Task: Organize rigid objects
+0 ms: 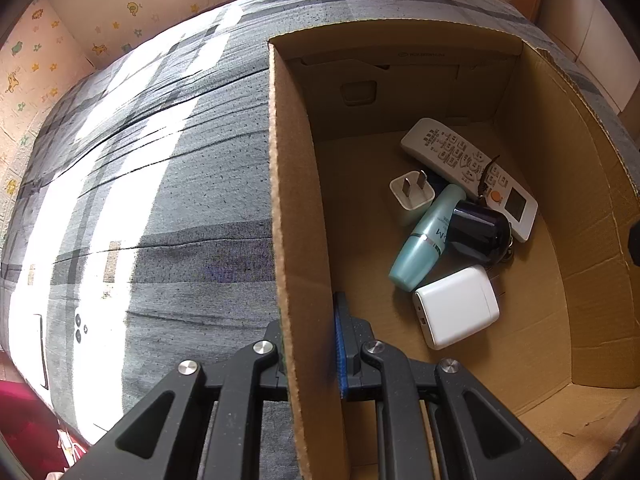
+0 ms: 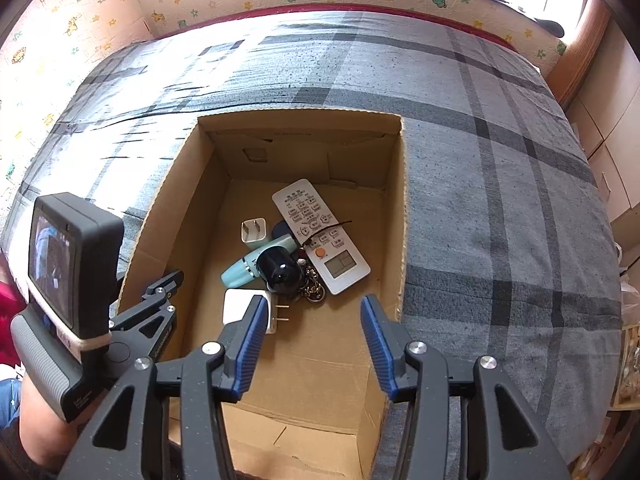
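Note:
An open cardboard box (image 2: 403,208) lies on the bed. Inside it are a white remote (image 2: 320,236), a small white plug (image 2: 254,232), a teal bottle (image 2: 238,271), a dark round jar (image 2: 280,270), a white charger block (image 2: 236,305) and a keychain (image 2: 314,286). My left gripper (image 1: 312,344) is shut on the box's left wall (image 1: 296,200), one finger outside and one inside; the right wrist view shows it at that wall too (image 2: 170,282). My right gripper (image 2: 314,344) hovers open above the near part of the box with nothing between its fingers.
The bed has a grey plaid sheet (image 2: 500,184) with bare room right of the box and behind it. Cartoon wallpaper (image 2: 192,4) lines the wall at the far side. A person's hand (image 2: 40,420) holds the left gripper's handle.

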